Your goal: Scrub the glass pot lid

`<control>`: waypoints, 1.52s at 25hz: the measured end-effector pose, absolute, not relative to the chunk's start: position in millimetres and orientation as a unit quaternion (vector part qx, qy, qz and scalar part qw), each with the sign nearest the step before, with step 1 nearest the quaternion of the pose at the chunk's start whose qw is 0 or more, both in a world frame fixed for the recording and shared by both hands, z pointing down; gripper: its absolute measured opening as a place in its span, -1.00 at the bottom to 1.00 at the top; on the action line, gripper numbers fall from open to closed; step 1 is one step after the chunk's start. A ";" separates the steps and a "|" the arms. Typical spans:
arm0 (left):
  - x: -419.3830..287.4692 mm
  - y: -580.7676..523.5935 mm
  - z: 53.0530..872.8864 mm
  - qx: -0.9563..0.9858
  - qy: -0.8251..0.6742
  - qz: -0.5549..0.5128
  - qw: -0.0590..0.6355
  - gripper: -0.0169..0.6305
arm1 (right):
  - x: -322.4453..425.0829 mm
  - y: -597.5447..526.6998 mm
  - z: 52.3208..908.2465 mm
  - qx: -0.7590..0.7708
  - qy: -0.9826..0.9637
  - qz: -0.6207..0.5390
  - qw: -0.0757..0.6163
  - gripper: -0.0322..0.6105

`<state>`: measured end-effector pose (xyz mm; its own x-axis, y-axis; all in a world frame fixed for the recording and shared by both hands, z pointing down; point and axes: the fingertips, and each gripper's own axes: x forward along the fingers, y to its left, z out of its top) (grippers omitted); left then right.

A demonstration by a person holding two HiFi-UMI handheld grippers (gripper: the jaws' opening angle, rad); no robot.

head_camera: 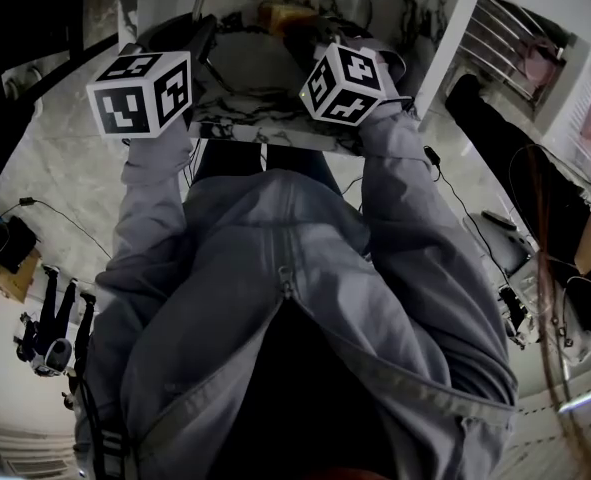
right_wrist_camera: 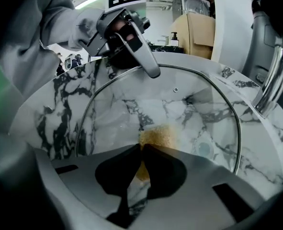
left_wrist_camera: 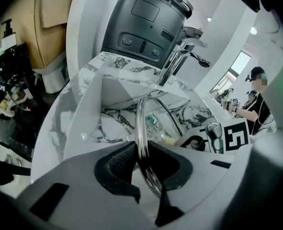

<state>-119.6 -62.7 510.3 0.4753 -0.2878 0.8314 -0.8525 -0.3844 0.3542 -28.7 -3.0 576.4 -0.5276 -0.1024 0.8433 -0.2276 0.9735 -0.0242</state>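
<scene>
The glass pot lid (right_wrist_camera: 184, 107) stands on edge inside the marble sink (right_wrist_camera: 60, 109). In the left gripper view I see it edge-on, with my left gripper (left_wrist_camera: 142, 164) shut on its metal rim (left_wrist_camera: 140, 123). My right gripper (right_wrist_camera: 142, 163) is shut on a yellow-brown scrub sponge (right_wrist_camera: 156, 137), which presses against the glass face of the lid. In the right gripper view the left gripper (right_wrist_camera: 124, 35) holds the lid at its top edge. In the head view both marker cubes (head_camera: 143, 90) (head_camera: 345, 83) hover over the sink, with the lid (head_camera: 245, 63) between them.
A chrome faucet (left_wrist_camera: 172, 66) rises at the sink's back edge, with a dark grey appliance (left_wrist_camera: 146, 23) behind it. The drain (right_wrist_camera: 204, 149) shows through the glass. A person with a blurred face sits far right (left_wrist_camera: 256, 95). Cables lie on the floor (head_camera: 55, 213).
</scene>
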 end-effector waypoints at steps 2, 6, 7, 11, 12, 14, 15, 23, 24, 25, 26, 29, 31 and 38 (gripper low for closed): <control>-120.6 -62.2 510.3 0.757 -0.378 0.345 0.407 -0.69 | -32.1 10.6 577.2 0.077 -0.874 0.075 0.473 -0.77; -121.1 -61.0 511.2 0.756 -0.380 0.344 0.406 -0.69 | -36.5 38.7 577.3 0.023 -0.877 0.111 0.467 -0.77; -121.1 -60.8 511.3 0.756 -0.381 0.344 0.406 -0.69 | -37.6 44.7 577.1 0.010 -0.877 0.122 0.464 -0.77; -121.1 -60.6 511.2 0.757 -0.382 0.345 0.404 -0.69 | -40.1 62.8 575.4 -0.034 -0.873 0.164 0.458 -0.77; -121.2 -60.5 511.3 0.757 -0.382 0.345 0.403 -0.69 | -40.6 66.6 575.2 -0.043 -0.872 0.173 0.457 -0.77; -121.5 -60.0 511.6 0.757 -0.382 0.345 0.402 -0.69 | -41.3 73.0 575.0 -0.057 -0.869 0.185 0.454 -0.77; -121.6 -59.7 511.6 0.757 -0.382 0.346 0.401 -0.69 | -41.5 76.7 574.9 -0.065 -0.868 0.191 0.454 -0.77; -121.7 -59.4 508.8 0.760 -0.380 0.343 0.400 -0.69 | -44.0 107.0 569.8 -0.137 -0.843 0.271 0.445 -0.77; -121.9 -59.1 508.8 0.761 -0.380 0.343 0.400 -0.69 | -44.7 108.5 568.1 -0.145 -0.842 0.270 0.444 -0.77; -122.0 -58.7 508.9 0.761 -0.380 0.343 0.400 -0.69 | -45.5 110.3 566.4 -0.153 -0.843 0.264 0.443 -0.77; -122.0 -58.3 509.1 0.761 -0.379 0.342 0.400 -0.69 | -45.9 111.7 564.9 -0.159 -0.844 0.256 0.443 -0.77; -122.1 -58.0 510.0 0.761 -0.379 0.343 0.400 -0.69 | -45.1 110.1 558.7 -0.157 -0.850 0.247 0.438 -0.77; -121.9 -58.1 510.8 0.760 -0.378 0.344 0.401 -0.69 | -42.7 100.0 549.4 -0.132 -0.861 0.248 0.424 -0.77; -120.1 -59.4 511.6 0.760 -0.377 0.345 0.401 -0.69 | -23.3 36.7 514.8 -0.014 -0.892 0.210 0.399 -0.77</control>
